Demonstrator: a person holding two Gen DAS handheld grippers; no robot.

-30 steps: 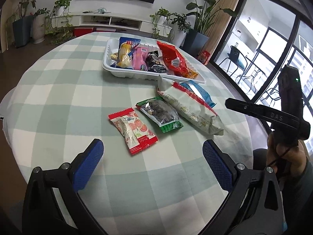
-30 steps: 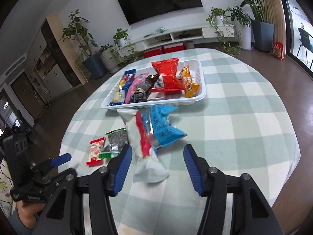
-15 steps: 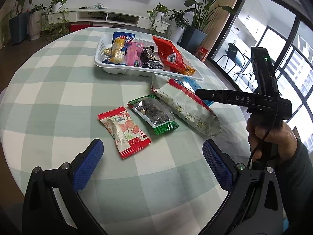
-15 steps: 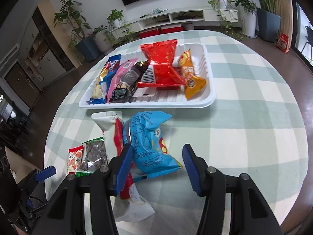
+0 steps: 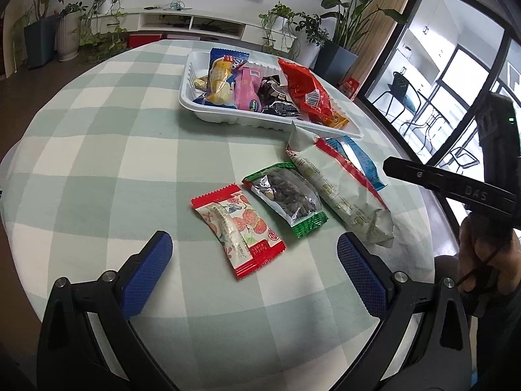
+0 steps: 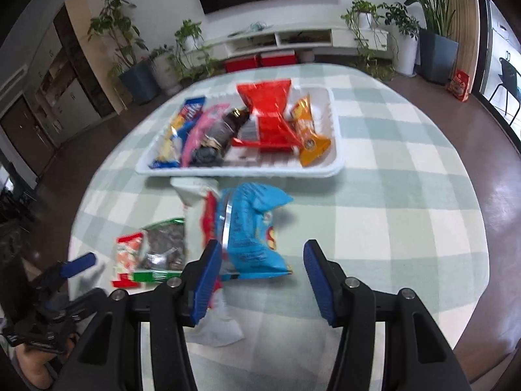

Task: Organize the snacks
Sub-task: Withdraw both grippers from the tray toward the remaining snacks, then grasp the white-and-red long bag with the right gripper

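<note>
A white tray (image 5: pixel 228 119) (image 6: pixel 228 172) at the far side of the round table holds several snack packets. In front of it lie a blue packet (image 6: pixel 250 228) (image 5: pixel 358 159), a long white-and-red packet (image 5: pixel 338 195) (image 6: pixel 195 215), a green-edged packet of dark nuts (image 5: pixel 286 195) (image 6: pixel 162 254) and a red-and-white packet (image 5: pixel 237 228) (image 6: pixel 127 257). My left gripper (image 5: pixel 254 270) is open just short of the red-and-white packet. My right gripper (image 6: pixel 263 280) is open, its fingertips on either side of the blue packet's near end without pressing on it.
The table wears a green-and-white checked cloth (image 5: pixel 97 163). In the left wrist view a hand (image 5: pixel 488 260) holds the right gripper's black body (image 5: pixel 456 189) by the table's right edge. Potted plants, a TV shelf and glass doors stand beyond the table.
The left gripper has edged closer to the red-and-white packet. The right gripper has moved in over the blue packet, and its view is blurred. The snacks have not shifted.
</note>
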